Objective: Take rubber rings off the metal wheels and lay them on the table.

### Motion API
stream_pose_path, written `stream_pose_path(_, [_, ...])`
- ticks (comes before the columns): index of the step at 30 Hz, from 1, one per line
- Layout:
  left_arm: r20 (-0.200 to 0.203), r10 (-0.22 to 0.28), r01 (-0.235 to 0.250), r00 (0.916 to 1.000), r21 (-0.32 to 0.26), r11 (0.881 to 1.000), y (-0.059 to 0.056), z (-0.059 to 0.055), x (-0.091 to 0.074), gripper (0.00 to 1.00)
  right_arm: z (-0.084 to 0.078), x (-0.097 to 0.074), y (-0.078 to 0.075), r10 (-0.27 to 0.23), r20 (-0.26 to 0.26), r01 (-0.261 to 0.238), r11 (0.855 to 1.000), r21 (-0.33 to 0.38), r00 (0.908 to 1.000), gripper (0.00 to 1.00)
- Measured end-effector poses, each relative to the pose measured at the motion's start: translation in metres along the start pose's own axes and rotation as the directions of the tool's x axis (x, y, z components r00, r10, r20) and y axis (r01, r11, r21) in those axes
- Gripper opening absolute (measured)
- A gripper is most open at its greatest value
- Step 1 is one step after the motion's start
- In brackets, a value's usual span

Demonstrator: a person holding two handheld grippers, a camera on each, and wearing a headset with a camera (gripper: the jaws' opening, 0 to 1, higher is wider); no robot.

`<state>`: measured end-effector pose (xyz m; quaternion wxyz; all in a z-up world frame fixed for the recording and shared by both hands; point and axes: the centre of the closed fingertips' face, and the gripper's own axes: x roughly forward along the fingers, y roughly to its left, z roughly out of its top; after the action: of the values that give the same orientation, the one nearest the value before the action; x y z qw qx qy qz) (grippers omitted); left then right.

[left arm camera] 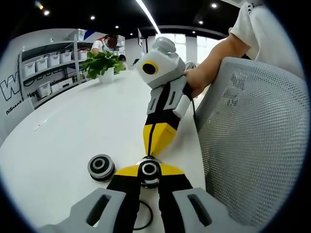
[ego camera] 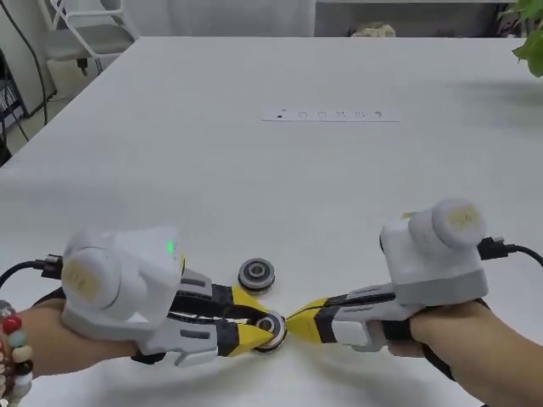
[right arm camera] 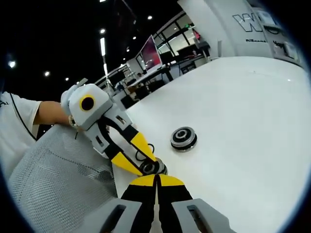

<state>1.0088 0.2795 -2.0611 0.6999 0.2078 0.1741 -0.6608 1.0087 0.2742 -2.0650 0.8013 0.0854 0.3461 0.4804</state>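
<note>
Low in the head view, the two tools met tip to tip at the near edge of the broad white surface [ego camera: 339, 186]. The left tool [left arm camera: 149, 169], reaching in from the lower left of the frame, was clenched on a small round metal wheel [ego camera: 271, 329] with a dark band round its rim, one yellow-and-black jaw on either side of it. In the left gripper view that wheel sat low in the centre, held between the jaw tips just above the surface.

The right tool [right arm camera: 156, 176] came in from the lower right of the head view with its jaws pressed flat together. In the right gripper view its yellow tips touched the rim of the held wheel. Whether they pinched any rubber there I cannot tell — the seam between the jaws looked closed.

A second metal wheel with a black rubber ring [ego camera: 256, 275] lay flat on the surface just above the meeting point in the head view. It sat near the left tool's jaws but apart from them, and showed at lower left in the left gripper view.

A thin black rubber loop [left arm camera: 150, 213] lay loose on the surface under the left tool's jaws, at the bottom of the left gripper view.

Farther up the head view sat a flat white power strip [ego camera: 331, 114], and green plant leaves [ego camera: 530, 47] showed in the upper right corner. A grey mesh chair back [left arm camera: 252, 145] filled the right side of the left gripper view.
</note>
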Motion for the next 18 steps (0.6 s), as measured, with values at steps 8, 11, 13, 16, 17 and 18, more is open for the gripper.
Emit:
stream_pose_path(8, [-0.001, -0.001, 0.001, 1.0, 0.009, 1.0, -0.001, 0.001, 0.001, 0.08, 0.003, -0.001, 0.006, 0.023, 0.009, -0.023, 1.0, -0.002, 0.9997, 0.0])
stream_pose_path(11, [-0.003, -0.001, 0.001, 1.0, 0.008, 1.0, 0.0, 0.001, 0.001, 0.08, 0.003, -0.001, 0.007, 0.027, 0.01, -0.027, 1.0, -0.009, 0.9996, 0.0])
stream_pose_path(13, [-0.002, -0.002, 0.002, 1.0, 0.007, 1.0, 0.0, 0.0, 0.001, 0.08, 0.003, -0.001, 0.008, 0.03, 0.012, -0.03, 1.0, -0.01, 0.9995, 0.0])
stream_pose_path(16, [-0.002, -0.002, 0.002, 1.0, 0.015, 1.0, -0.001, 0.001, 0.001, 0.08, 0.005, -0.001, 0.01, 0.044, 0.021, -0.044, 0.999, 0.002, 0.9988, 0.0])
stream_pose_path(17, [-0.002, -0.001, 0.002, 1.0, 0.016, 1.0, -0.001, 0.001, 0.001, 0.08, 0.005, -0.001, 0.01, 0.048, 0.025, -0.048, 0.999, 0.008, 0.9985, 0.0])
stream_pose_path(18, [-0.002, -0.001, 0.001, 1.0, 0.015, 1.0, -0.001, 0.001, 0.001, 0.08, 0.006, -0.001, 0.012, 0.06, 0.036, -0.061, 0.998, 0.014, 0.9975, 0.0])
